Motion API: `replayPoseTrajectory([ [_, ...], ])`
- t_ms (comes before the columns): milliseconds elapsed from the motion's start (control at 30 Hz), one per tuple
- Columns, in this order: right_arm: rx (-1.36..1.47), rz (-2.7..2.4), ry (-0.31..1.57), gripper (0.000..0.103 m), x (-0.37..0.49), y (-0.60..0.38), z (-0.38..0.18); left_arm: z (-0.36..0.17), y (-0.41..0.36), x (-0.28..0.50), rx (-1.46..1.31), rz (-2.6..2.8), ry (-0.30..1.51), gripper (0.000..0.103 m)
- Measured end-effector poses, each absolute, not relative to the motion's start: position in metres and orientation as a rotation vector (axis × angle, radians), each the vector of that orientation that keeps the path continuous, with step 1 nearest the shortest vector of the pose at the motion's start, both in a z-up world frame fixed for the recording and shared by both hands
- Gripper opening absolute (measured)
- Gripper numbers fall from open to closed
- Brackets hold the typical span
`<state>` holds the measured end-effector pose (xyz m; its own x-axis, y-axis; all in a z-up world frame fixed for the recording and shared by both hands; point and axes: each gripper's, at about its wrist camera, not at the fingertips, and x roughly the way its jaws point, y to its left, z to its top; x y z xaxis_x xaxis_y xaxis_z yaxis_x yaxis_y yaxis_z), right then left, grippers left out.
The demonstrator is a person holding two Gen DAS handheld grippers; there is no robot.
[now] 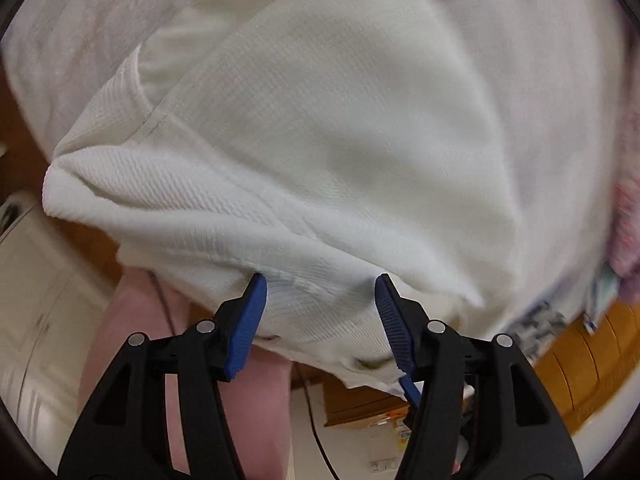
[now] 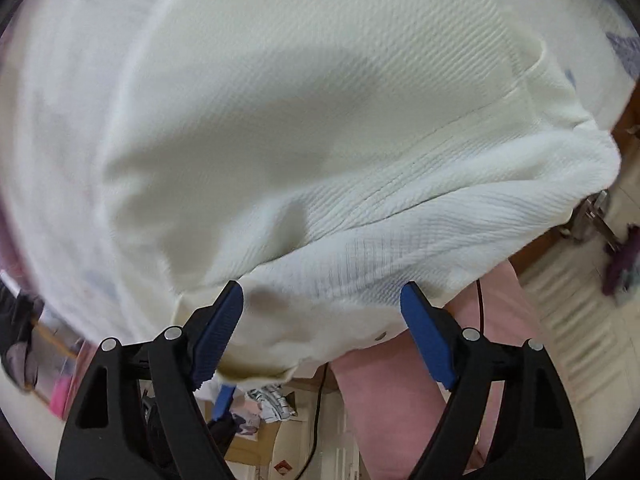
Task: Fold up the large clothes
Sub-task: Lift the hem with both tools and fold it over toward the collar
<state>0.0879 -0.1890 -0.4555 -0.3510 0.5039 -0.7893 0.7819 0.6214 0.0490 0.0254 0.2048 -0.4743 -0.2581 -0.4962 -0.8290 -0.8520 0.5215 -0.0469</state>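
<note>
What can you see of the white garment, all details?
The white garment is cream-white with a ribbed, waffle-like weave and stitched seams, and looks soft and fairly thick. It is folded over itself in layers, with a rolled edge at one side, and fills most of both views. A small button or snap shows near its lower hem in both views. The hem lies between the open jaws of the left gripper and the right gripper. Whether the pads touch it is unclear; parts are motion-blurred.
</note>
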Motion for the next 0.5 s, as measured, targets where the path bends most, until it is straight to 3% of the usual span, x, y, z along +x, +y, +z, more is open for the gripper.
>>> replayPoseTrajectory([
  [200, 1.079, -0.583, 2.02, 0.077, 0.063, -0.191, -0.479, -0.509, 0.216, -0.004, -1.341, 0.612, 1.961, 0.057],
  [233, 1.088, -0.578, 2.012, 0.069, 0.06, -0.191, -0.479, -0.508, 0.218, -0.009, -1.36, 0.593, 1.95, 0.056],
  [267, 1.085, -0.562, 2.006, 0.058, 0.057, -0.191, -0.477, -0.505, 0.219, -0.012, -1.351, 0.559, 1.949, 0.047],
  [300, 1.069, -0.537, 2.003, 0.053, 0.055, -0.191, -0.473, -0.502, 0.218, -0.014, -1.332, 0.531, 1.951, 0.039],
  [367, 1.018, -0.471, 1.989, 0.039, 0.047, -0.191, -0.462, -0.492, 0.216, -0.02, -1.239, 0.477, 1.968, 0.036],
  [500, 0.896, -0.365, 1.975, 0.037, 0.022, -0.189, -0.447, -0.484, 0.206, -0.045, -1.126, 0.427, 1.994, 0.035],
])
